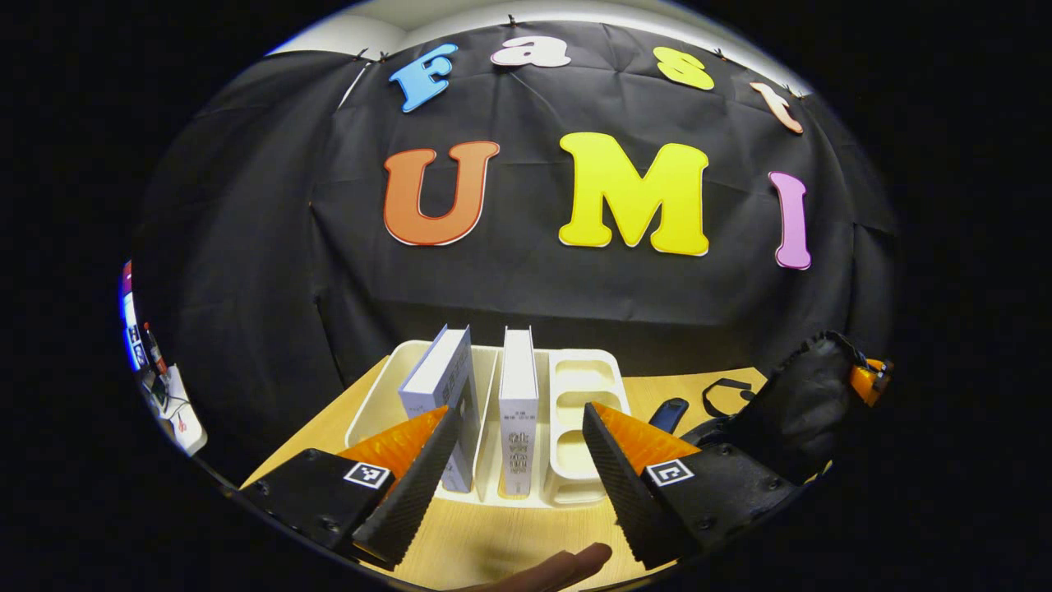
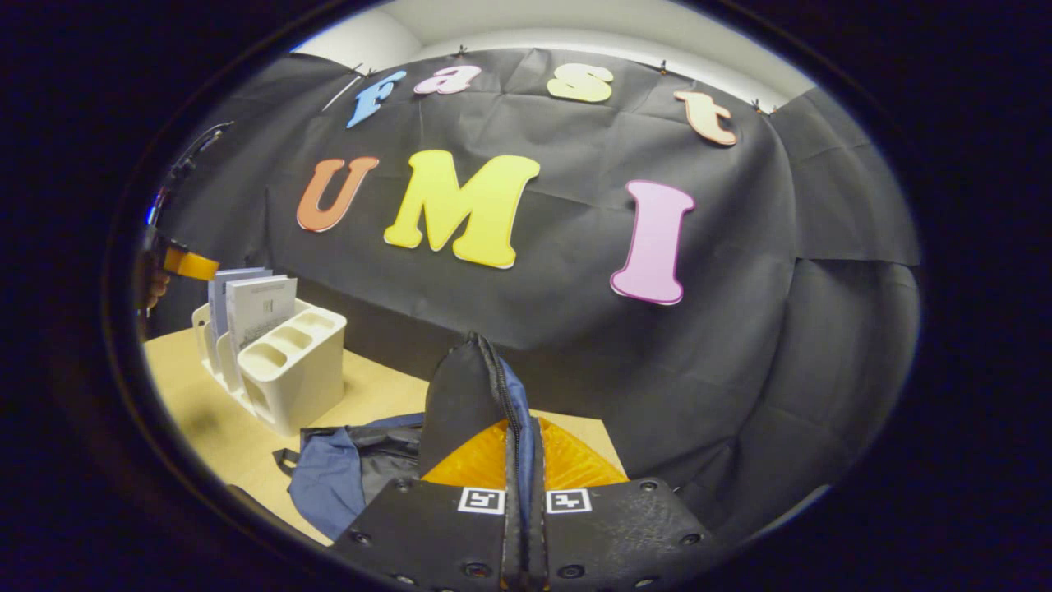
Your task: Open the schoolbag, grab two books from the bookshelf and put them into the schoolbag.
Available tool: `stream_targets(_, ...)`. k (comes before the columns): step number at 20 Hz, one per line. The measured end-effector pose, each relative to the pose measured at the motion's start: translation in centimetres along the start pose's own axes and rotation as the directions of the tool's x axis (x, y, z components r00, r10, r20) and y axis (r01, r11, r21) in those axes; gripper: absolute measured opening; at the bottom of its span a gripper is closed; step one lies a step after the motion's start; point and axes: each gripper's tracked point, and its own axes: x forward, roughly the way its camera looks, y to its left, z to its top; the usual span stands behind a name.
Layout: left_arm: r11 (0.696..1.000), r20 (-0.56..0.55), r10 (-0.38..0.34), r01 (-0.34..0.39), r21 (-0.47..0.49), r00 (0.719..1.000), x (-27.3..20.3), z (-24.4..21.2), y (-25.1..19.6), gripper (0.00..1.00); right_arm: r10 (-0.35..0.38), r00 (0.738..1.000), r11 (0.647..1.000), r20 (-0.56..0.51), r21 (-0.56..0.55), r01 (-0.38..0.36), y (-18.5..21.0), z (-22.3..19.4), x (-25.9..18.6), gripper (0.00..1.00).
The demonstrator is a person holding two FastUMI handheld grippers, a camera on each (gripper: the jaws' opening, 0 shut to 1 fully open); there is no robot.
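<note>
Wooden table (image 1: 485, 543) carries a white rack (image 1: 575, 411) with two upright books (image 1: 519, 411); left gripper (image 1: 519, 460) hovers before them, jaws spread. Right gripper (image 2: 523, 493) pinches the schoolbag (image 2: 472, 395) flap, lifting it.

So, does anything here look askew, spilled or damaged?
Only slightly: the left white book leans in the white plastic bookshelf while the other white book stands upright. The right gripper pinches the dark blue-lined schoolbag flap up. No spill or damage visible.

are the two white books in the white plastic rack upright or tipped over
Upright: both white books stand on edge in the white plastic rack, spines facing the open left gripper.
</note>
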Motion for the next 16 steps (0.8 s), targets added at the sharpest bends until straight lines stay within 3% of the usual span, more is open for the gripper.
stream_targets(5, 0.996, -0.031, -0.009, 0.011, 0.085, 0.999, 5.4, 3.5, -1.0, 0.96, 0.051, 0.999, 0.997, -0.005, 0.056, -0.051, -0.6, -0.4, 0.2, 0.04)
stream_targets(10, 0.981, -0.104, 0.003, 0.017, 0.191, 0.995, 9.4, 3.6, -1.9, 0.95, 0.071, 0.997, 0.994, -0.027, 0.081, -0.069, -1.1, -1.8, 0.5, 0.04)
stream_targets(16, 0.987, -0.191, 0.025, 0.006, 0.159, 0.981, 12.6, 2.1, -1.1, 0.93, 0.103, 0.995, 0.991, -0.010, 0.086, -0.102, -0.9, -2.0, -0.2, 0.04)
